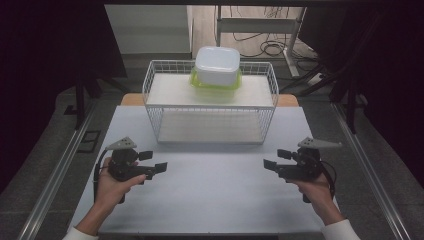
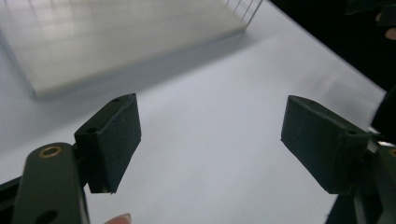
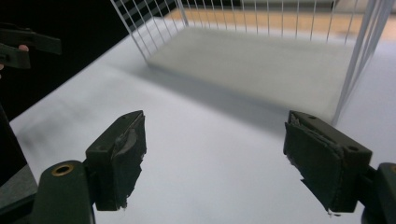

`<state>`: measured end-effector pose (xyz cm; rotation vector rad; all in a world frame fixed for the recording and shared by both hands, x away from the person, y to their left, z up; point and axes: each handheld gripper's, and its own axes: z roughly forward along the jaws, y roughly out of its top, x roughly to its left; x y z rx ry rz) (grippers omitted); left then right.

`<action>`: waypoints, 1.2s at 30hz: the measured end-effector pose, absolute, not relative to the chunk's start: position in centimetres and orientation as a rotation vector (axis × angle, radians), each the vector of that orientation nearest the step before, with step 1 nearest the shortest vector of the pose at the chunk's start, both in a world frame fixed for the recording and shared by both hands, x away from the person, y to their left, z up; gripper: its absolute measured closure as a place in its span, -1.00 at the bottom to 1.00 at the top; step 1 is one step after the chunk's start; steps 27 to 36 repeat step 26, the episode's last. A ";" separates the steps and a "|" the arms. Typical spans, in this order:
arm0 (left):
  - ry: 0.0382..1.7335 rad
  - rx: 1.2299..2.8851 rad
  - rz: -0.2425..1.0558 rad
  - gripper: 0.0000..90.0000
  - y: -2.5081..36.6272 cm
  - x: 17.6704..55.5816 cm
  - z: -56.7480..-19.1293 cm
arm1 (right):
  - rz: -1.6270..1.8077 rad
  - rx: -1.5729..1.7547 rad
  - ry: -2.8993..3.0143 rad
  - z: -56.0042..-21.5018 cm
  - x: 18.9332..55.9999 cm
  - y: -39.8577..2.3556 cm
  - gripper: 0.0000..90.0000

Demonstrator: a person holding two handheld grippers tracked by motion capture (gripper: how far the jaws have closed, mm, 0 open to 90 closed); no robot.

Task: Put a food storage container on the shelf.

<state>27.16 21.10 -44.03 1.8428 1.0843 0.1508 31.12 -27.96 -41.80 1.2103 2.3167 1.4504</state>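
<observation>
High view: both grippers empty, container stack on rack top.
Left gripper (image 1: 156,165) and right gripper (image 1: 272,161), jaws wide apart, flank the wire rack (image 1: 210,102); the white lidded container (image 1: 217,65), on a green-rimmed one, lies ahead, between them, roughly equidistant.

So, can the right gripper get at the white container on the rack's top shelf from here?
Probably yes: the right gripper is open and empty, and the white container sits exposed on the wire rack, nothing above it.
</observation>
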 end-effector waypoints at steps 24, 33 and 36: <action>1.172 1.900 0.187 -0.57 21.1 26.8 -48.1 | 1.328 1.268 2.310 -46.3 30.8 -28.4 -0.57; 1.168 1.902 0.202 -0.57 21.1 26.7 -48.1 | 1.328 1.261 2.303 -46.4 30.8 -28.4 -0.59; 1.168 1.902 0.202 -0.57 21.1 26.7 -48.1 | 1.328 1.261 2.303 -46.4 30.8 -28.4 -0.59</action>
